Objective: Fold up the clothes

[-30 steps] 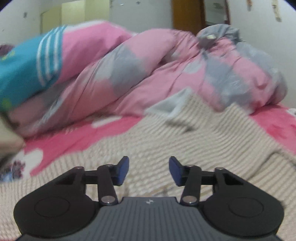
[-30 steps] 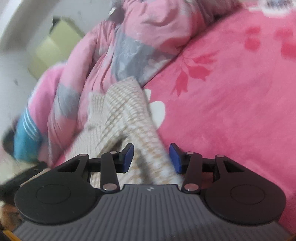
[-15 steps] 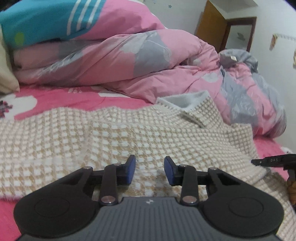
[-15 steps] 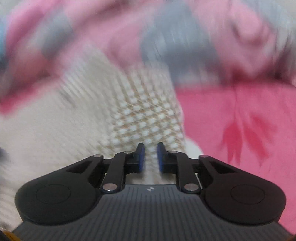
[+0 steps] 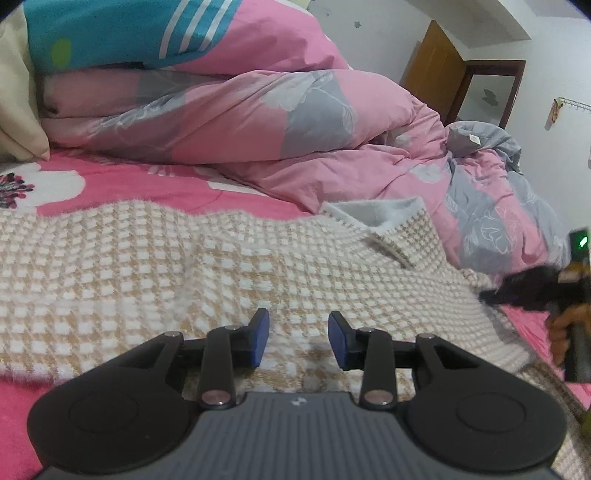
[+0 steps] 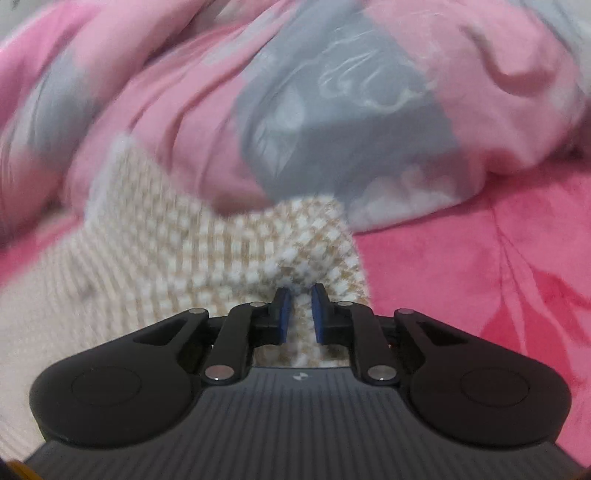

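A cream and tan checked knit sweater (image 5: 184,280) lies spread on the pink bed, its collar (image 5: 376,210) turned up to show a pale lining. My left gripper (image 5: 298,332) hovers low over the sweater's near part. Its jaws stand apart, the fabric lies flat beneath them and nothing is pinched. My right gripper (image 6: 301,306) is shut on a bunched fold of the sweater (image 6: 184,251) near its edge. In the left wrist view the right gripper (image 5: 532,291) shows blurred at the far right, with a hand (image 5: 565,332) on its handle.
A rumpled pink and grey duvet (image 5: 258,118) is piled along the far side, close behind the sweater (image 6: 332,110). A teal striped cover (image 5: 129,29) and a cream pillow (image 5: 14,110) sit at the far left. Pink flowered sheet (image 6: 480,277) shows to the right. A brown door (image 5: 432,74) stands beyond.
My right gripper closed from open onto the sweater's fold and swept sideways toward the duvet. My left gripper rolled level, sank toward the sweater and narrowed a little.
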Demonstrator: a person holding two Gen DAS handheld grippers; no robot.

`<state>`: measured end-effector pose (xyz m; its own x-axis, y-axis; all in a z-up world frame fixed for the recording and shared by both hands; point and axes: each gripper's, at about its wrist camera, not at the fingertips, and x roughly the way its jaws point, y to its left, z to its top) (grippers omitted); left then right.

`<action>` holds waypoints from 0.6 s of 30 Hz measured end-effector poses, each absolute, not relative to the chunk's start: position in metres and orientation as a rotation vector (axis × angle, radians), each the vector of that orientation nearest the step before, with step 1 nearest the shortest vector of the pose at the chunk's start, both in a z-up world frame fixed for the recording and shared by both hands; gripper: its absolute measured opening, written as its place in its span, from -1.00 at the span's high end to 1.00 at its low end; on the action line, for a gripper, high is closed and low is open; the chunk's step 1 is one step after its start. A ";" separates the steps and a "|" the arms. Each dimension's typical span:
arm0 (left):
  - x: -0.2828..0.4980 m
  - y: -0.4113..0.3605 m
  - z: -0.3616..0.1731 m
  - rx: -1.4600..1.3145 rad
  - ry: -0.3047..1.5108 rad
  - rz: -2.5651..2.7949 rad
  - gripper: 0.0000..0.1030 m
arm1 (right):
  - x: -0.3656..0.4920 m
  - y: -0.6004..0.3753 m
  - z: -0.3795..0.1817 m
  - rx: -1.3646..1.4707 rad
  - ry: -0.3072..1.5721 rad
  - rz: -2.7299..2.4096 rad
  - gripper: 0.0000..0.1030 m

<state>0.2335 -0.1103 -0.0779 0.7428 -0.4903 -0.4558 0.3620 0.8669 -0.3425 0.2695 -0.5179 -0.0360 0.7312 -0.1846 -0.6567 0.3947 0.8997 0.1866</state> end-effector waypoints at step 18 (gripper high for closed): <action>0.236 -0.106 -0.078 -0.272 0.570 -0.490 0.23 | 0.214 -0.522 0.009 0.357 0.628 -0.270 0.70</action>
<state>0.2358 -0.1057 -0.0777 0.7323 -0.5126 -0.4483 0.3657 0.8514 -0.3760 0.2137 -0.5215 0.0089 0.7777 -0.1375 -0.6134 0.3508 0.9047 0.2419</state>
